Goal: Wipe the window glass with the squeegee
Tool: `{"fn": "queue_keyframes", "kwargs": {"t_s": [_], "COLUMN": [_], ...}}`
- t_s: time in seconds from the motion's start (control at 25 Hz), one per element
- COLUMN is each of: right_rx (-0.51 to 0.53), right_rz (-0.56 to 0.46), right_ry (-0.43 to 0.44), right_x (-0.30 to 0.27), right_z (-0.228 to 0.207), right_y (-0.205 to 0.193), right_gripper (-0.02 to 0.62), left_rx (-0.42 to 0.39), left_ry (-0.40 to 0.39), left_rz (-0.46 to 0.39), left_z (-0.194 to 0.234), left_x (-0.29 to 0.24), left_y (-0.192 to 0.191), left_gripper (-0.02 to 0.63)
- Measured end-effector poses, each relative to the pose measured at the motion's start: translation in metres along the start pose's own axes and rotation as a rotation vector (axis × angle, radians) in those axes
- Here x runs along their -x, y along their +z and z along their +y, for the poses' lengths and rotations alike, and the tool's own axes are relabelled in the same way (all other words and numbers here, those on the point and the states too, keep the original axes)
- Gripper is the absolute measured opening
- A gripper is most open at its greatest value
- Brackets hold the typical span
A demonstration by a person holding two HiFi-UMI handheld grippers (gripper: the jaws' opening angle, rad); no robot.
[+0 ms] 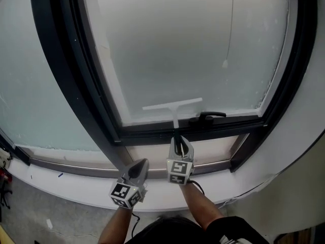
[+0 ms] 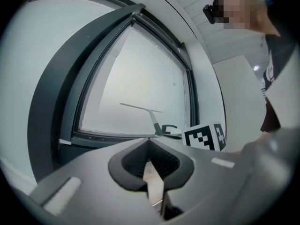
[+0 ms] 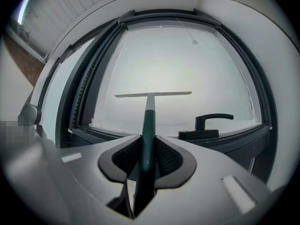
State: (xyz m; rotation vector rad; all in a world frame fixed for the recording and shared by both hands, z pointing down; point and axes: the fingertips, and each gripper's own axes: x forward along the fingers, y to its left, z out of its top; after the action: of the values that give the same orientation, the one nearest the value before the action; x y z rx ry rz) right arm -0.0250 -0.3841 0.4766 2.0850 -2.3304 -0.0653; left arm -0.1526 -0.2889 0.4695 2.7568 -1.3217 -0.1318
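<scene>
The squeegee (image 1: pixel 172 106) has a white blade and a dark green handle (image 3: pixel 149 130). Its blade lies flat against the lower part of the frosted window glass (image 1: pixel 188 44), just above the bottom frame. My right gripper (image 1: pixel 177 143) is shut on the handle, below the blade; in the right gripper view the handle runs up from between the jaws of my right gripper (image 3: pixel 149 150) to the blade (image 3: pixel 153 94). My left gripper (image 1: pixel 140 163) hangs lower left of it, shut and empty. The left gripper view shows my left gripper (image 2: pixel 150 157) with its jaws together and the squeegee (image 2: pixel 140 108) beyond.
A dark window frame (image 1: pixel 76 85) surrounds the pane. A black window handle (image 1: pixel 207 117) sits on the bottom frame just right of the squeegee, also in the right gripper view as the window handle (image 3: pixel 213 121). A white sill (image 1: pixel 76 184) runs below. A thin cord (image 1: pixel 229 34) hangs over the glass.
</scene>
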Motion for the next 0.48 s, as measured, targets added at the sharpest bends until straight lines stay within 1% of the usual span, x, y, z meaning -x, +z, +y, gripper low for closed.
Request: {"fn": "queue_keyframes", "kwargs": {"t_s": [0.12, 0.28, 0.4, 0.48], "right_rx": [-0.034, 0.010, 0.011, 0.058], "right_rz": [-0.014, -0.065, -0.150, -0.215], "right_ry": [0.030, 0.033, 0.053, 0.081], "right_x": [0.006, 0.024, 0.032, 0.031], "right_z": [0.002, -0.005, -0.003, 0.004], "right_y": [0.004, 0.014, 0.045, 0.075], "right_gripper": [0.096, 0.095, 0.095, 0.095], "left_rx": [0.008, 0.023, 0.045, 0.043], "left_ry": [0.041, 0.076, 0.082, 0.073], "left_rz": [-0.007, -0.007, -0.001, -0.001], "left_z": [0.001, -0.001, -0.005, -0.006], "left_x": [0.002, 0.002, -0.002, -0.004], "left_y": [-0.003, -0.011, -0.019, -0.019], "left_gripper": [-0.002, -0.002, -0.002, -0.002]}}
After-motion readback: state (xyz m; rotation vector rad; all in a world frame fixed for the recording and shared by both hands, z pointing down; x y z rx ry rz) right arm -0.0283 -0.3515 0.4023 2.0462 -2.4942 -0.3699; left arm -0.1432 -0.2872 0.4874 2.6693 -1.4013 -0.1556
